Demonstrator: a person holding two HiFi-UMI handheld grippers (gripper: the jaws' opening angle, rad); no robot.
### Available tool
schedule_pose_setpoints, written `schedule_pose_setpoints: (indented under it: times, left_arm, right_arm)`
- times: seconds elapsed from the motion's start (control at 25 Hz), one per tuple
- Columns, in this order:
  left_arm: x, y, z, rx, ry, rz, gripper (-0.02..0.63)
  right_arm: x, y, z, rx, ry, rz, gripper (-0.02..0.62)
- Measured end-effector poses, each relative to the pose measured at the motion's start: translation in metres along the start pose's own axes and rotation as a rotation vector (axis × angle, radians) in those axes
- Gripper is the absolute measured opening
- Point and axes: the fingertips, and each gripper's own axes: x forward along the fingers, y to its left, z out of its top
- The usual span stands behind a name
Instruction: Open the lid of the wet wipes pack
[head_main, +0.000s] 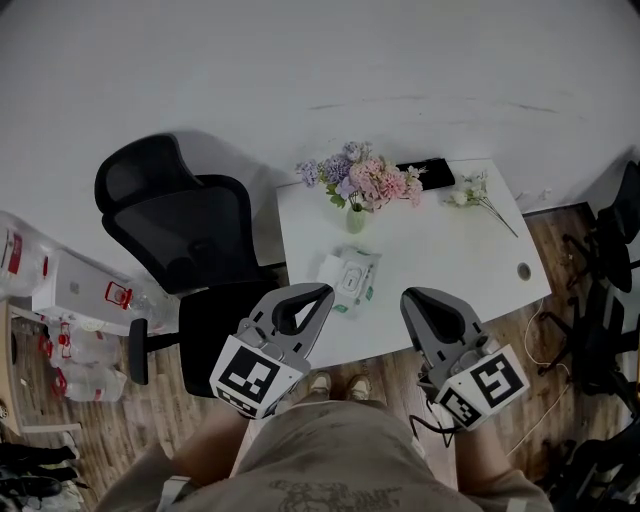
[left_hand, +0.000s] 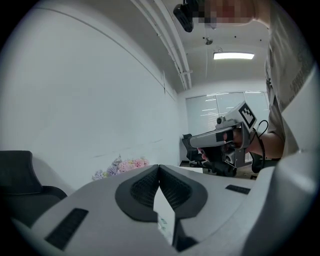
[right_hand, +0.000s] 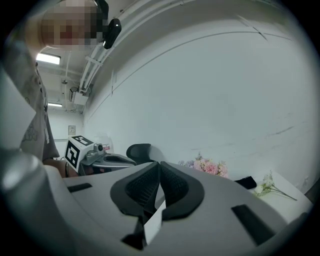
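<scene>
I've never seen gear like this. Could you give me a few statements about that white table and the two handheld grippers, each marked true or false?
1. The white-and-green plastic wet wipes pack lies flat on the white rectangular table. True.
2. The left gripper is clamped on the pack. False: its jaws are together with nothing between them, and it is held near the table's near edge, apart from the pack.
3. The bunch of pink and purple flowers stands beyond the pack, towards the wall. True.
4. The right gripper has its jaws wide open. False: they are together and hold nothing.
</scene>
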Motion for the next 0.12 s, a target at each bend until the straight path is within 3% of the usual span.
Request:
schedule_pose_setpoints:
  times: [0.12]
  left_arm:
    - [-0.0021,0.0027,0.0003,0.004,0.000,0.004,0.018]
  right_arm:
    - [0.0009,0.0000,0.0003,-0.007,0.003,-0.004,0.038]
